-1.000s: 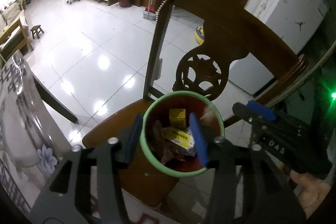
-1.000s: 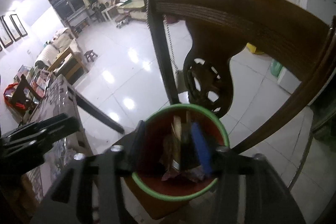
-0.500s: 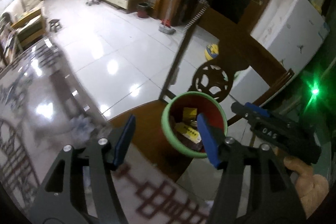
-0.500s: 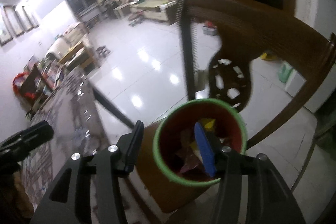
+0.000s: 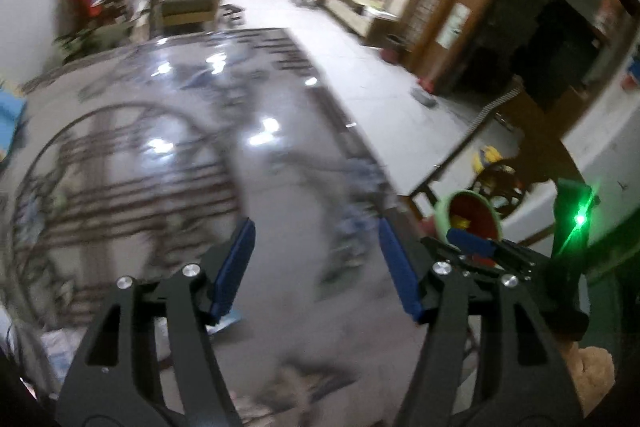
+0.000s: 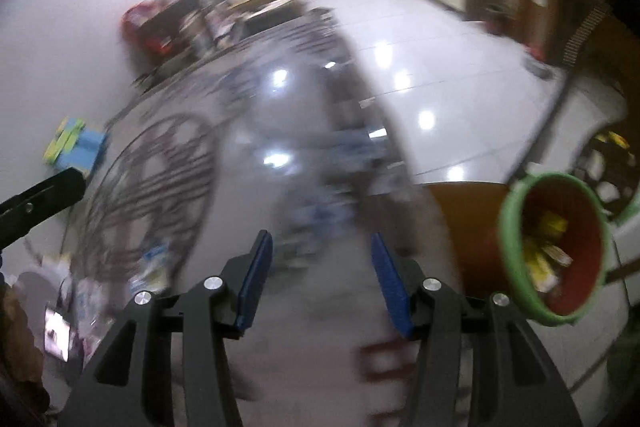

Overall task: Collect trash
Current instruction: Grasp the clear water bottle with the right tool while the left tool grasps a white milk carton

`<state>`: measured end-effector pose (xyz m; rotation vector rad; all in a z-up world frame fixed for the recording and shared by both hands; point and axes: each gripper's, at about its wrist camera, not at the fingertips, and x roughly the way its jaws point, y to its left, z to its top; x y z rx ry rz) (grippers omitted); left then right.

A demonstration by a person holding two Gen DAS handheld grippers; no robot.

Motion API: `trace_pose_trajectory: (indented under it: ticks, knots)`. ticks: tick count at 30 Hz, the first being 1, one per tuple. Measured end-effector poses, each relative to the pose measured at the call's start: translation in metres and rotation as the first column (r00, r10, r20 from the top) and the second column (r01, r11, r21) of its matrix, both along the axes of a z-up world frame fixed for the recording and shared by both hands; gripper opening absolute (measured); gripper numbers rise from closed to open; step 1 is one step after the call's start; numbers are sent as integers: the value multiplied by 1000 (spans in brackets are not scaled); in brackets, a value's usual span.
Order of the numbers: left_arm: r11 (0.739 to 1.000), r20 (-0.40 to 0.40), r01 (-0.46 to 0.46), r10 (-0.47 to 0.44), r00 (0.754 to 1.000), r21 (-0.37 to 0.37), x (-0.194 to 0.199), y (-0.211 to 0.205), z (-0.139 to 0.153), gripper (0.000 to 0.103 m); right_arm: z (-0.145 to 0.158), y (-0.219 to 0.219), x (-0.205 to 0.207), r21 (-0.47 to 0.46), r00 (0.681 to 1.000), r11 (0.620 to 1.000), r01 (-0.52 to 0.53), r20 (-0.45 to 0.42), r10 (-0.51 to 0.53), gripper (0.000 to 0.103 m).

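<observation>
Over the patterned surface [image 5: 168,155], left gripper [image 5: 316,267] and right gripper [image 6: 320,279] angled downward; both jaws apart, just widened, empty; bin [image 6: 554,247] rightward.

The right gripper [image 6: 320,275] hangs over the blurred table [image 6: 224,195], jaws apart and empty, having just opened. The bin [image 6: 516,247] sits at four o'clock, wrappers [image 6: 548,255] inside.

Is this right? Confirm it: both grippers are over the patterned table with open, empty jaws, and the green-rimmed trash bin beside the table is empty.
One thing is wrong: the trash bin is not empty. The right wrist view shows yellow wrappers inside it. The rest holds: the left gripper and right gripper hang over the patterned table, jaws open with nothing between them.
</observation>
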<state>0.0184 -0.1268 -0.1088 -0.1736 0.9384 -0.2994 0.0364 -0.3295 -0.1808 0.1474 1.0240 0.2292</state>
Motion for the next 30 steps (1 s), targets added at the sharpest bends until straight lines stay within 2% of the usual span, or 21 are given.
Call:
trace_pose_trajectory:
  ticks: [3, 5, 8, 9, 13, 15, 18, 20, 22, 25, 26, 28, 30]
  knots:
    - [997, -21, -72, 73, 997, 17, -14, 46, -9, 66, -5, 51, -2, -5, 995, 995, -95, -15, 95, 61]
    - [992, -35, -119, 120, 992, 31, -25, 77, -17, 70, -7, 87, -7, -10, 986, 986, -164, -26, 164, 62]
    - [977, -82, -201, 206, 975, 66, -41, 123, -38, 70, -8, 128, -19, -4, 965, 966, -259, -48, 259, 62]
    - [967, -110, -241, 249, 962, 79, -48, 144, -48, 70, -10, 145, -26, -1, 951, 953, -303, -60, 302, 62]
    - [933, -161, -339, 355, 921, 116, -66, 195, -71, 70, -18, 199, -55, 46, 880, 888, -459, -118, 461, 62]
    - [916, -170, -379, 397, 902, 130, -73, 219, -76, 70, -24, 230, -74, 92, 825, 839, -536, -154, 544, 62]
    - [904, -174, -406, 425, 888, 133, -79, 244, -82, 70, -44, 274, -97, 165, 731, 767, -621, -231, 642, 66]
    - [898, -175, -422, 438, 882, 122, -80, 255, -82, 70, -58, 295, -106, 189, 688, 740, -646, -276, 671, 66]
    - [894, -169, -435, 448, 878, 112, -83, 263, -81, 70, -71, 312, -115, 157, 652, 715, -681, -315, 690, 66]
    - [894, -160, -433, 446, 880, 114, -87, 269, -80, 70, -86, 324, -119, 84, 642, 707, -702, -355, 680, 65]
    - [895, -162, -431, 445, 881, 113, -87, 268, -80, 70, -90, 326, -120, 65, 646, 710, -701, -363, 671, 52]
    - [896, -172, -430, 443, 880, 107, -90, 270, -84, 70, -91, 322, -118, 78, 657, 721, -688, -354, 665, 51]
    - [898, -186, -428, 440, 879, 104, -92, 270, -89, 70, -87, 317, -113, 46, 691, 742, -668, -331, 643, 48]
